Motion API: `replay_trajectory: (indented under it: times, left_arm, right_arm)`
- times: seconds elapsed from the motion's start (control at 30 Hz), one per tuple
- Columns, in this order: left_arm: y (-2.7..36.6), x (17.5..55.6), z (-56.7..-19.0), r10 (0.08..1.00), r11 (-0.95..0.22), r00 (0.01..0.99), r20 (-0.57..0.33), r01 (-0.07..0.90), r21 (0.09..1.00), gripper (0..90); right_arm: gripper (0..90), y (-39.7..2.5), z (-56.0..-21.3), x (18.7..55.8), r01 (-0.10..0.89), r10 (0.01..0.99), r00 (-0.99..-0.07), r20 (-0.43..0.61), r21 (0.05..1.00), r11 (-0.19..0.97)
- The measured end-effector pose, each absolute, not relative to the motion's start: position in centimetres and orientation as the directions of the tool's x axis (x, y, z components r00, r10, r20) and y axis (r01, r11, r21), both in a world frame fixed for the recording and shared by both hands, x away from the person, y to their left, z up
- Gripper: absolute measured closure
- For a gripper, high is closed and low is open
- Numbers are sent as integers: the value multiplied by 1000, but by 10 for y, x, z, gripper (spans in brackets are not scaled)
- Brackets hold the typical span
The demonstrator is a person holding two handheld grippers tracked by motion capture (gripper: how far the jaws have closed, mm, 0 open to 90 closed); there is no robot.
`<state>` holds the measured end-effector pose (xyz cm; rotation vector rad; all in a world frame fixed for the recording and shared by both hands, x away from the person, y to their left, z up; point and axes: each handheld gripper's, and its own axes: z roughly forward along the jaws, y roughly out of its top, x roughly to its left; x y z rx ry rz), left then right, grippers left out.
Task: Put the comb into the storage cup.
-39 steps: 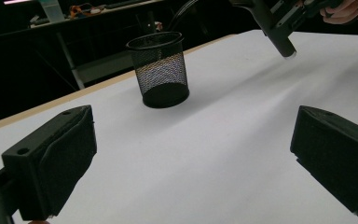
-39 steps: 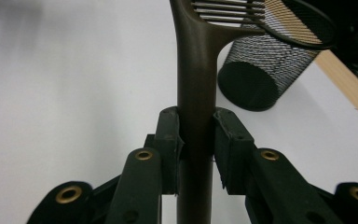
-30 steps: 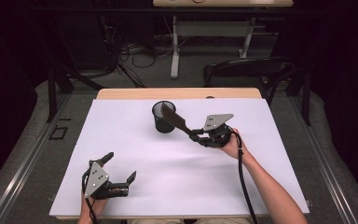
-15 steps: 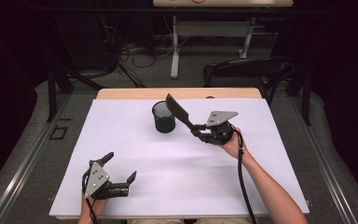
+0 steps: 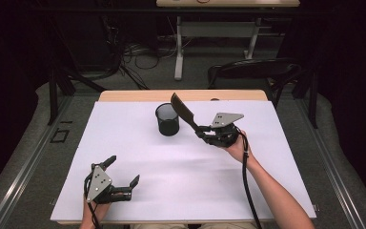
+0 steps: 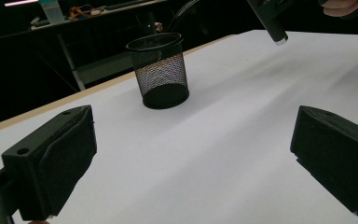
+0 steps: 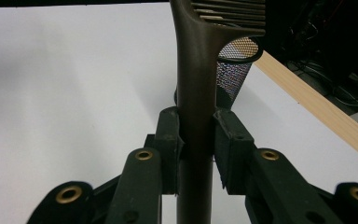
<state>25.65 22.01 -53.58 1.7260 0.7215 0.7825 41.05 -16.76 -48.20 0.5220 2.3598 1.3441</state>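
Comb point(image 5: 185, 110) sits clamped by its handle between the fingers point(image 7: 170, 140) of the right gripper point(image 5: 205, 134), raised in the air to the right of the cup point(image 5: 167, 119), with its toothed end tilted up toward the table's far edge. The left gripper point(image 5: 123, 178) rests on the near left of the table point(image 5: 248, 191), its fingers point(image 6: 51, 168) spread wide and holding nothing.

The comb could catch on the cup's rim as it goes in; the cup looks light, so a knock from the side would probably tip or slide it on the smooth sheet. The grip is on a narrow, rounded handle, so the comb may twist between the pads if its far end meets anything. The cup stands near the far wooden edge, and a push could send it off the white sheet.

The comb is dark brown, probably hard plastic, with a long smooth handle widening into a row of fine straight teeth. The cup is black wire mesh, round, slightly tapered, with a solid rim and base. The table cover is matt white and flat.
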Motion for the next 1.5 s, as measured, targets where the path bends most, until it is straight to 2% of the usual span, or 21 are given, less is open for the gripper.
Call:
replay_trajectory:
  times: [0.73, 1.5]
  left_arm:
    - [220, 257, -536, 783, -257, 604, 151, 93, 962, 3]
    - [220, 257, -536, 782, -259, 605, 150, 96, 961, 3]
  right_arm:
    - [731, -159, -475, 417, 159, 572, -810, -127, 892, 424]
    - [730, -149, -465, 428, 167, 609, -783, -127, 900, 403]
